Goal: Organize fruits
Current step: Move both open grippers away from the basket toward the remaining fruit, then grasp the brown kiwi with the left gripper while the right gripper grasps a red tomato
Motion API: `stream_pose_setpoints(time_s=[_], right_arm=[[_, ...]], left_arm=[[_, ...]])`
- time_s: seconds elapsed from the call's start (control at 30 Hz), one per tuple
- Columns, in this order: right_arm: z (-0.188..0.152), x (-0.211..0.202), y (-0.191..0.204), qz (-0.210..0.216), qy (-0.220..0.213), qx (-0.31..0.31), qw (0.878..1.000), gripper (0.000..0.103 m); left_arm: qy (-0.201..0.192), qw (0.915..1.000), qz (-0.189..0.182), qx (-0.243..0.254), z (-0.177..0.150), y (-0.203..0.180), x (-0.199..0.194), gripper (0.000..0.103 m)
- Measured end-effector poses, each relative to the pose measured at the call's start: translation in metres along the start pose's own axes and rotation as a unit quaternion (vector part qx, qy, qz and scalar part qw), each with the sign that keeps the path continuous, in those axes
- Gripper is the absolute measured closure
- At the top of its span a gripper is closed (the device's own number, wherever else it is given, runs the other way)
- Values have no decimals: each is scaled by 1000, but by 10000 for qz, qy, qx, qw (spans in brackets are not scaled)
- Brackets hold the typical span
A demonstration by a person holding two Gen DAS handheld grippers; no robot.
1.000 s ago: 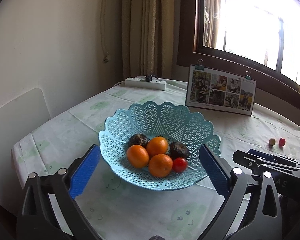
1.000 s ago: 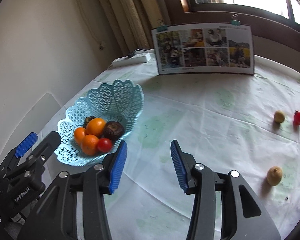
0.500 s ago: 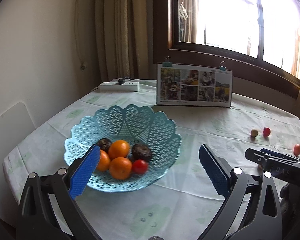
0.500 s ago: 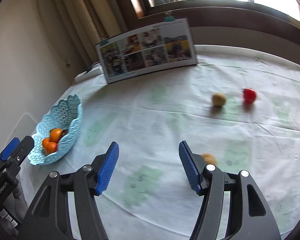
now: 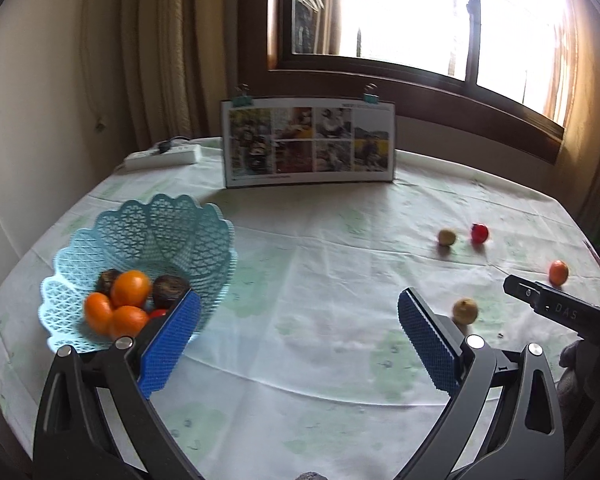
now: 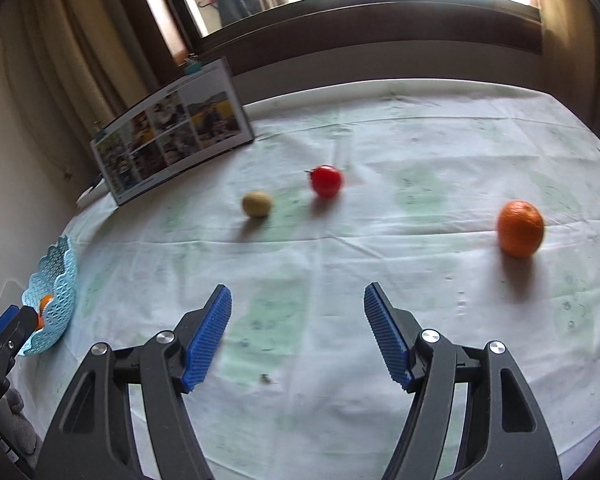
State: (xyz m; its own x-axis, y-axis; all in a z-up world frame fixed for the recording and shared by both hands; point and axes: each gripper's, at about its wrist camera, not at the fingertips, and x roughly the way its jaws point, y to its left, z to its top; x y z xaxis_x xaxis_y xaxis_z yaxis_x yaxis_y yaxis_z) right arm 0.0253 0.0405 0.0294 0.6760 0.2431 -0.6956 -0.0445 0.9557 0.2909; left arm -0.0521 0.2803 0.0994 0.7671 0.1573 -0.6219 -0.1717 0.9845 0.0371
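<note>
A light blue lattice basket (image 5: pixel 188 236) sits at the table's left with oranges (image 5: pixel 130 288), two dark fruits (image 5: pixel 170 286) and a small red one. Loose on the cloth lie a yellow-green fruit (image 5: pixel 446 236), a red tomato (image 5: pixel 479 233), an orange (image 5: pixel 558 272) and a tan fruit (image 5: pixel 465 311). My left gripper (image 5: pixel 298 320) hangs open over bare cloth, basket to its left. My right gripper (image 6: pixel 298 312) is open and empty above the cloth. Ahead of it lie the yellow-green fruit (image 6: pixel 256 203), the tomato (image 6: pixel 326 180) and, to the right, the orange (image 6: pixel 520 228). The basket (image 6: pixel 58 288) shows at the far left.
A photo board (image 5: pixel 310 142) held by clips stands at the back of the table below the window. A white power strip (image 5: pixel 164 157) lies at the back left. The table's rounded edge runs close along the left and right. The right gripper's body (image 5: pixel 556 308) shows at the right.
Both grippers have swung to the right, away from the basket. The loose fruits have come into the middle of the right wrist view. Both stay open and empty.
</note>
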Motion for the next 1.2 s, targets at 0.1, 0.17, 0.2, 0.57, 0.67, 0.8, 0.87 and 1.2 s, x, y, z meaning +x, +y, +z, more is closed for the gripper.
stream_pose_setpoints(time_s=[0.1,0.17,0.2,0.57,0.67,0.8,0.87,1.2], right_arm=[[0,1,-12,-47,21,97,9999,34],[1,2,-17,-51,27,172,9998,34],[1,2,-19,-43,24,205,9998,34],[1,4,-28,4,49,388,9992,34],[1,6,-30,3,72,419,9991,34],[0,8,-31,-2,104,450,9989,34],[0,9,-31,-7,118,450,9989,34],[2,14,-25,-146,172,246,9994,34]], left_arm=[[101,9996,-209,143,3,-18,7,3],[191,9987,-378,274,4,-32,13,3],[239,9981,-442,344,4,-39,17,3],[824,9833,-1226,1063,-2,-106,61,9],[930,9793,-1363,1170,-2,-116,69,21],[1100,9741,-1548,1232,-6,-125,79,36],[1172,9715,-1648,1234,-9,-127,83,49],[1246,9659,-2025,1029,-14,-123,91,74]])
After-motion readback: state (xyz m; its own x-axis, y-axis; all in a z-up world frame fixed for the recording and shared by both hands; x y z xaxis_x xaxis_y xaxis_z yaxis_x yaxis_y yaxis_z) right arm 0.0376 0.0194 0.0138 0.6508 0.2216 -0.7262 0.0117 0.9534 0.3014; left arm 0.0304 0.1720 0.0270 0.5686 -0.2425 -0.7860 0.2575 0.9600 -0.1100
